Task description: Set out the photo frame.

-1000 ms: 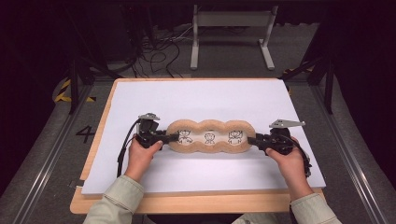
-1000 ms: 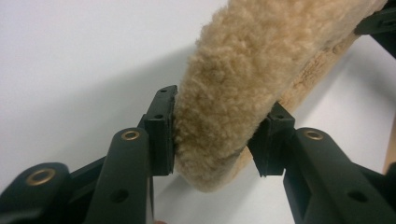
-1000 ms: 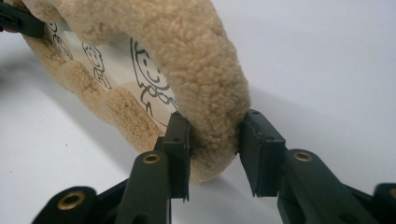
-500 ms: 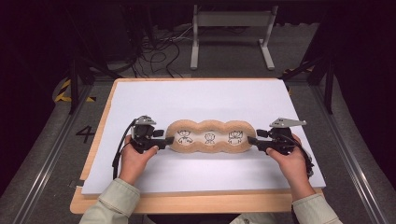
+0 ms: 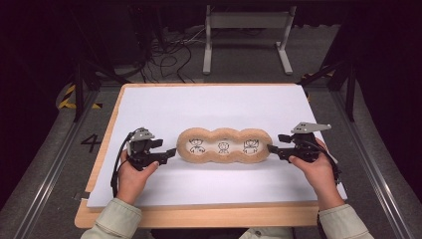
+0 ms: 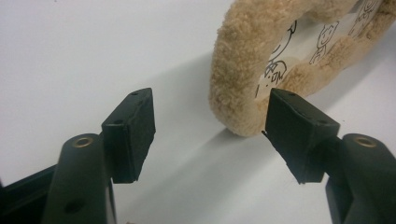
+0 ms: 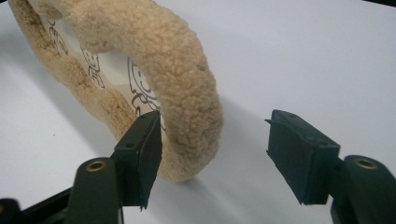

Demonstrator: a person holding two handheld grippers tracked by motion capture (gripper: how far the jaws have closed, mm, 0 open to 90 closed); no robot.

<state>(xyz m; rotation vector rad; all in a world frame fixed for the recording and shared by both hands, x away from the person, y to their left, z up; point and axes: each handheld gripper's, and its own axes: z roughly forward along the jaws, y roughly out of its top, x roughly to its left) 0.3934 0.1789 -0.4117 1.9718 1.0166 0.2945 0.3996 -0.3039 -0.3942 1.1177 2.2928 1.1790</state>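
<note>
1. Plush frame (image 5: 225, 146), tan and three-lobed with cartoon figures drawn in its windows, lies flat near the middle of the white sheet (image 5: 209, 107) that covers the wooden table (image 5: 199, 216).
2. Right gripper (image 5: 271, 149) sits at the frame's right end; its jaws have just been opening, the fleece rim between them but unpressed.
3. Left gripper (image 5: 171, 152) hovers just beside the left end, jaws just spread, nothing gripped.

A lab-like recording bay: dark surround, white-topped table (image 5: 209, 107), floor cables (image 5: 169, 55), metal stand (image 5: 246, 30), hazard tape (image 5: 67, 97).
</note>
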